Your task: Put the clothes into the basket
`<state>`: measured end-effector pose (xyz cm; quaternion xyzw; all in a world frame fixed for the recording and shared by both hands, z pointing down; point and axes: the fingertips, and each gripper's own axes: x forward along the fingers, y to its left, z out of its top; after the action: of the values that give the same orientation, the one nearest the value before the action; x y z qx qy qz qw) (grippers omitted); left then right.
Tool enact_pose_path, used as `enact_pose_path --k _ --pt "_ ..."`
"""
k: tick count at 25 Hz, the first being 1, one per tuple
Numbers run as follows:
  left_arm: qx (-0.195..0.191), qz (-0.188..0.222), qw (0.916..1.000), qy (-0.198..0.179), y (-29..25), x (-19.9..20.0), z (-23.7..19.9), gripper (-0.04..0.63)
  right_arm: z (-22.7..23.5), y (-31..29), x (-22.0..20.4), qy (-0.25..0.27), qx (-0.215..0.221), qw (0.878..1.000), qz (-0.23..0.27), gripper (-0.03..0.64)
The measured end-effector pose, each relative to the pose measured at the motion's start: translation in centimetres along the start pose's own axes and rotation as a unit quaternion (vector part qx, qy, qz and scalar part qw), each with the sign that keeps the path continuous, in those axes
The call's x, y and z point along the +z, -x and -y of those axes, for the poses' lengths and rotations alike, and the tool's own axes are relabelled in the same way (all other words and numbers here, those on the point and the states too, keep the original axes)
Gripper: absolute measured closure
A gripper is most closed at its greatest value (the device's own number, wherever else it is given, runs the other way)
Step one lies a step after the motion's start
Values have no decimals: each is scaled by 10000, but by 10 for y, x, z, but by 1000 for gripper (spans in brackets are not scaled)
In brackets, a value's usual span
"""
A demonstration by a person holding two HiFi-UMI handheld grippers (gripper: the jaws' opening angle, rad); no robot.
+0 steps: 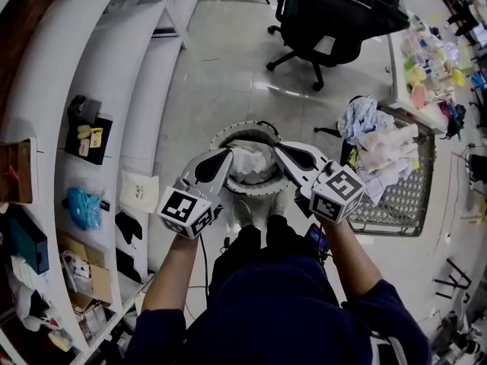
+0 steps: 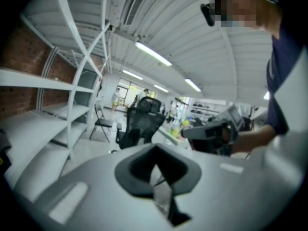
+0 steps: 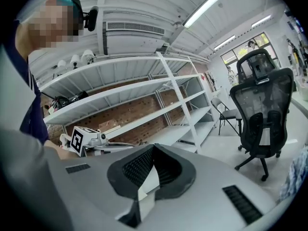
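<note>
A round basket (image 1: 225, 137) with a pale rim stands on the floor in front of me, and a white garment (image 1: 251, 166) lies bunched in it. Both grippers hang above it, pointing inward at each other. In the head view my left gripper (image 1: 227, 155) is over the basket's left side and my right gripper (image 1: 278, 147) over its right side. The left gripper (image 2: 155, 148) has its jaws together, and so does the right gripper (image 3: 153, 147). No cloth sticks out past either tip. More clothes (image 1: 380, 139) are heaped in a wire cart (image 1: 396, 204) at the right.
White shelving (image 1: 91, 128) with small items runs along the left. A black office chair (image 1: 327, 14) stands beyond the basket. At the far right a table (image 1: 434, 59) is covered with colourful items. My legs are just behind the basket.
</note>
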<state>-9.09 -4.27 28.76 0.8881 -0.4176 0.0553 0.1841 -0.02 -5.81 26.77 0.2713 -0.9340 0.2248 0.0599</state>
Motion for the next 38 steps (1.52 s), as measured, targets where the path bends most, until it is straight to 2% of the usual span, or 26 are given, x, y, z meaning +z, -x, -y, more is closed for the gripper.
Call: enact_pose_path --k 13,17,26,38 --pt "-397 360 9976 -444 28 56 34 592 -39 10 39 408 78 9988 256 611" --pt "-497 394 9969 -466 33 59 37 593 -49 10 47 497 112 9982 315 611" --pt "-464 507 9961 -557 46 71 35 592 -70 8 55 622 198 9971 397 611" --pt "-567 608 9947 -606 45 80 41 592 -76 11 56 724 186 9965 383 611"
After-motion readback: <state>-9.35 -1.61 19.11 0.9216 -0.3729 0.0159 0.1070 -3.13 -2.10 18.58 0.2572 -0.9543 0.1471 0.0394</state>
